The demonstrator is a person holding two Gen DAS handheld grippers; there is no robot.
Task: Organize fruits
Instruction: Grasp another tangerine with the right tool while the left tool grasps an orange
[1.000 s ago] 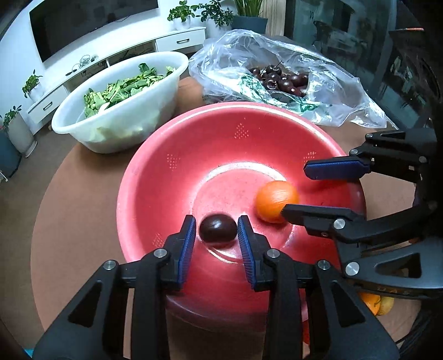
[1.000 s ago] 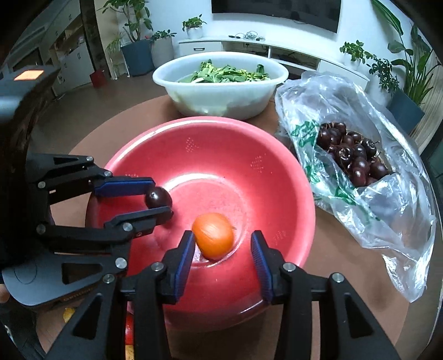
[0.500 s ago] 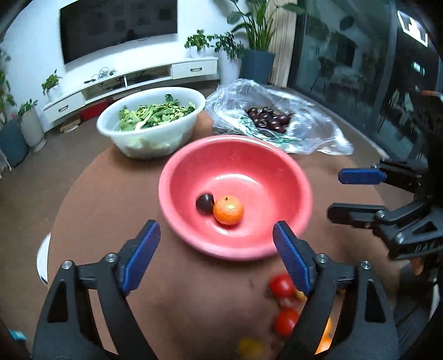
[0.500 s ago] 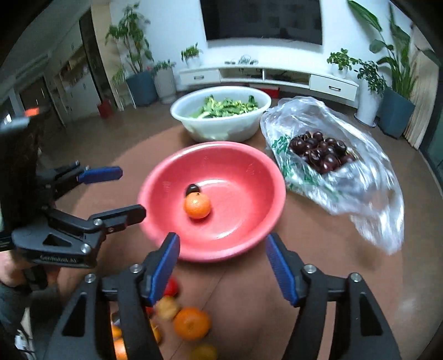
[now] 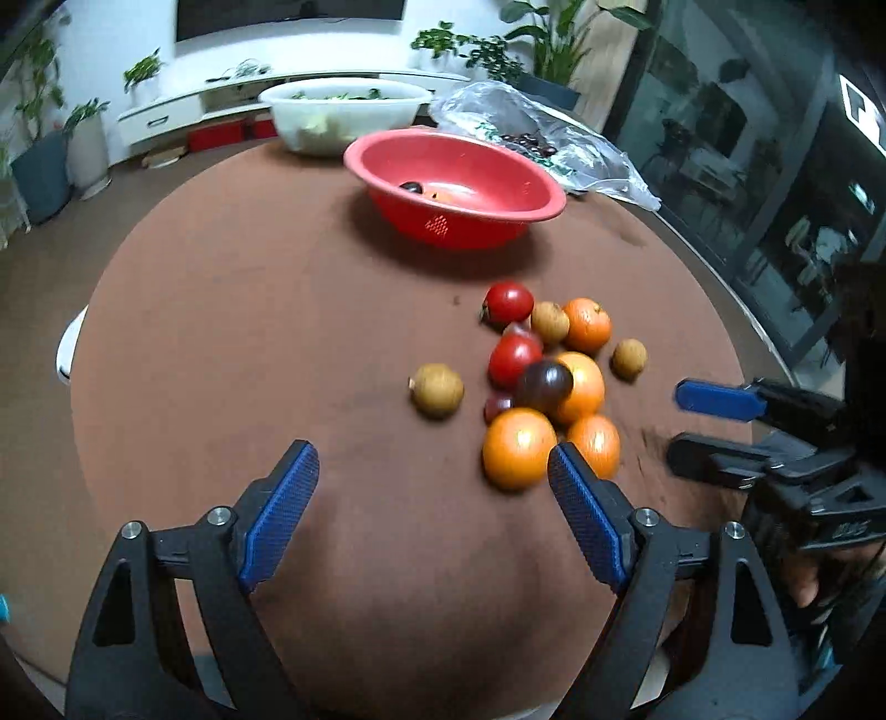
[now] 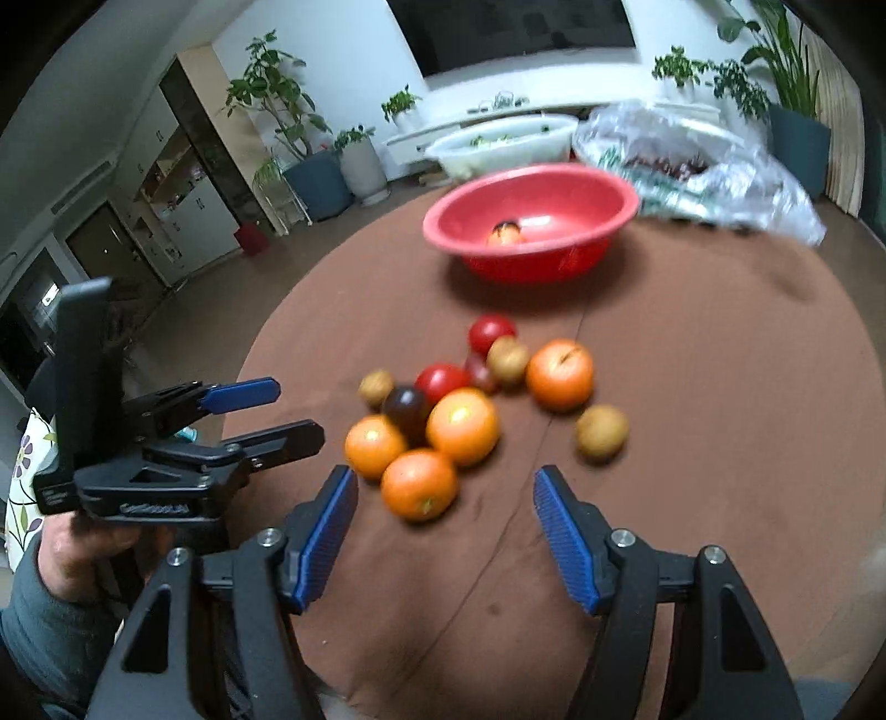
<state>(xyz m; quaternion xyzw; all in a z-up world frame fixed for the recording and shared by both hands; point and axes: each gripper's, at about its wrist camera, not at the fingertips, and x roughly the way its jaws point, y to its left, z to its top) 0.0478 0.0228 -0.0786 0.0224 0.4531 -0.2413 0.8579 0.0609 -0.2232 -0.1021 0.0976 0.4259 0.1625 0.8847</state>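
Fruit pile (image 5: 545, 376) at 1 o'clock, round, no clear axis. Left gripper (image 5: 432, 509) and right gripper (image 6: 443, 531) level over bench (image 5: 249, 332), fingers wide apart, empty.

This is a home living room. A dark wall-mounted television (image 6: 520, 33) hangs above a long white media console (image 5: 183, 108), potted plants (image 6: 288, 138) line the walls, and a round brown bench (image 5: 277, 332) holds a bowl of greens (image 5: 346, 113) and loose fruit (image 6: 459, 410).
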